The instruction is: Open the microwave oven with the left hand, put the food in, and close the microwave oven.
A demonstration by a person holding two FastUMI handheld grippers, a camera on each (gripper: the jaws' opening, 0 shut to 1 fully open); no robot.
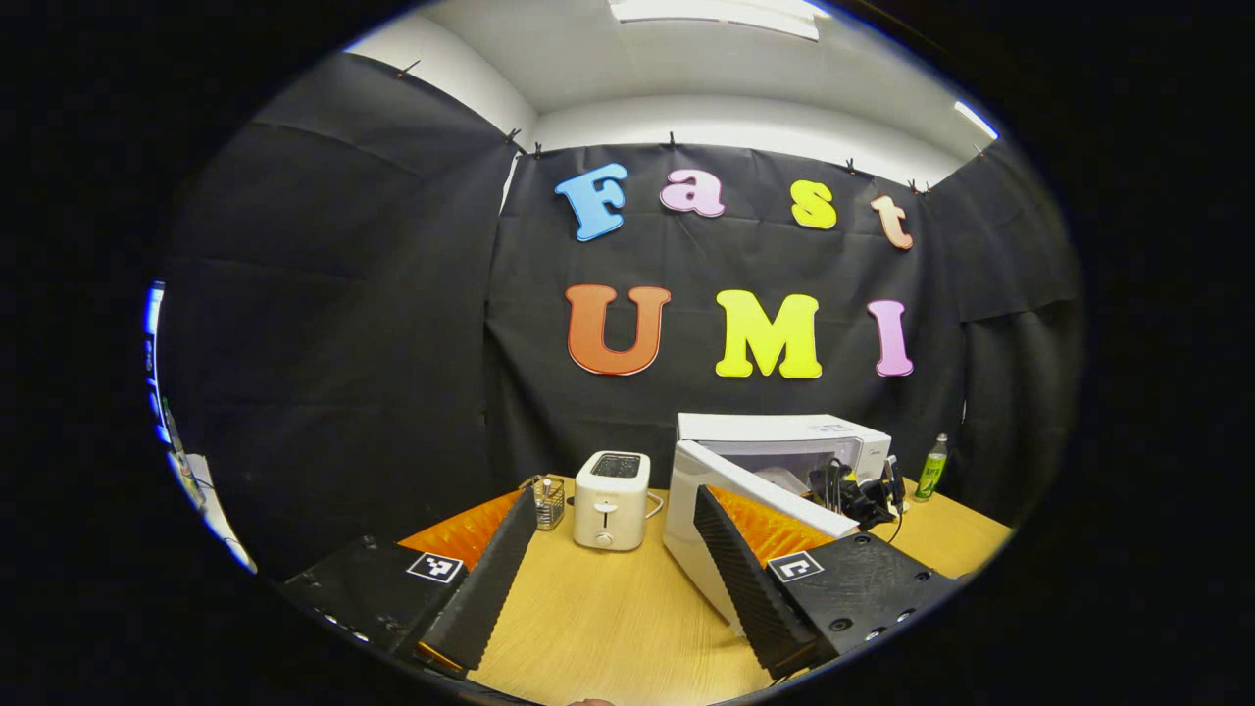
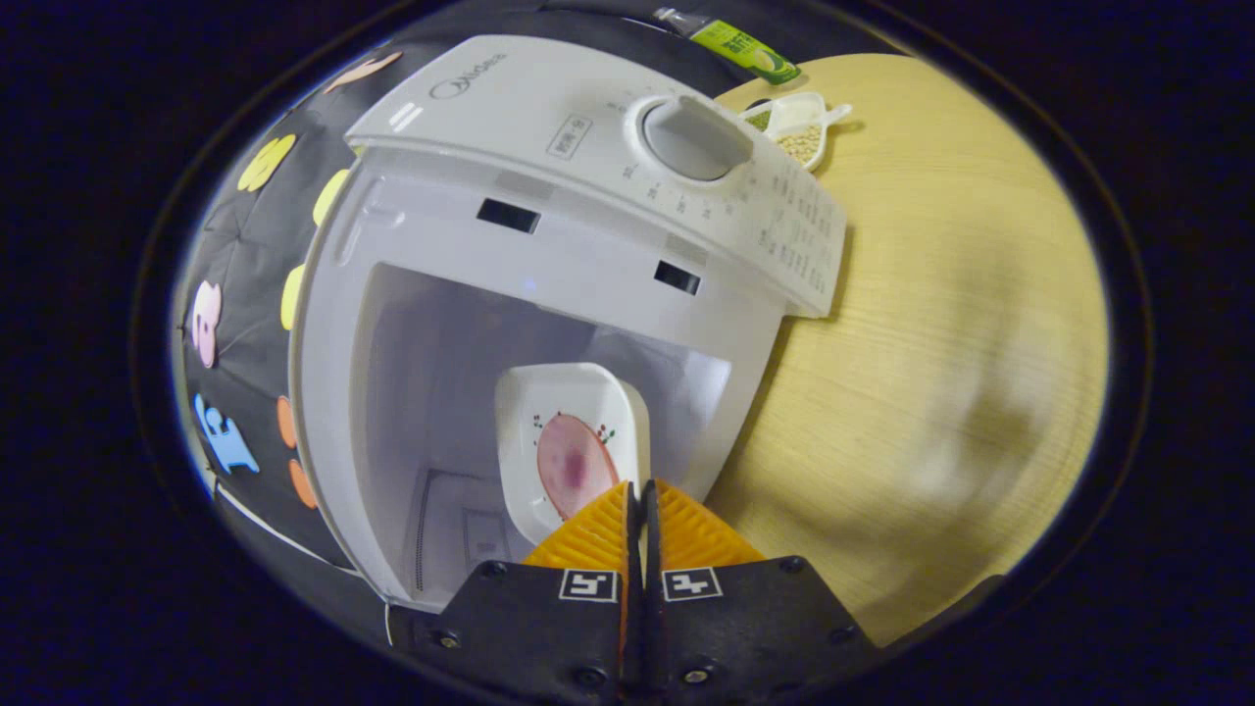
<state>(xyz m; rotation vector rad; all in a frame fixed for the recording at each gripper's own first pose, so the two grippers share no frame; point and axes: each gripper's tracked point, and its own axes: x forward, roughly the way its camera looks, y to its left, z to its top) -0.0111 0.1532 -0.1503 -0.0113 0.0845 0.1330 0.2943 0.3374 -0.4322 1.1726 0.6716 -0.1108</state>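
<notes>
Right gripper view looks into the open microwave oven [image 2: 549, 294], whose cavity is lit and pale inside. A white square plate [image 2: 569, 431] with a slice of pink food [image 2: 574, 466] on it sits inside the cavity, tilted in this rolled view. The right gripper [image 2: 639, 495] has its 2 fingers pressed together on the near rim of the plate, holding it by the edge. The control panel with 1 large dial [image 2: 694, 137] runs along the oven's front beside the cavity opening. Past the panel, on the wooden table [image 2: 941, 324], a small white dish [image 2: 799, 123] holds pale and green grains, and a green-labelled bottle [image 2: 740, 44] lies at the far edge of the picture.

In the left gripper view the oven [image 1: 784, 436] stands at the back of the table [image 1: 608, 608] with its door [image 1: 716, 510] swung wide toward the camera. The right gripper [image 1: 863, 495] shows as dark hardware reaching into the opening. The left gripper [image 1: 618, 549] hangs over the table with its 2 fingers spread wide apart, gripping nothing; its right finger [image 1: 745, 579] overlaps the door in the picture, though contact cannot be judged. A white toaster [image 1: 611, 500] stands just left of the door, a small wire holder [image 1: 549, 500] beside it, and the bottle [image 1: 931, 469] stands upright to the oven's right.
</notes>
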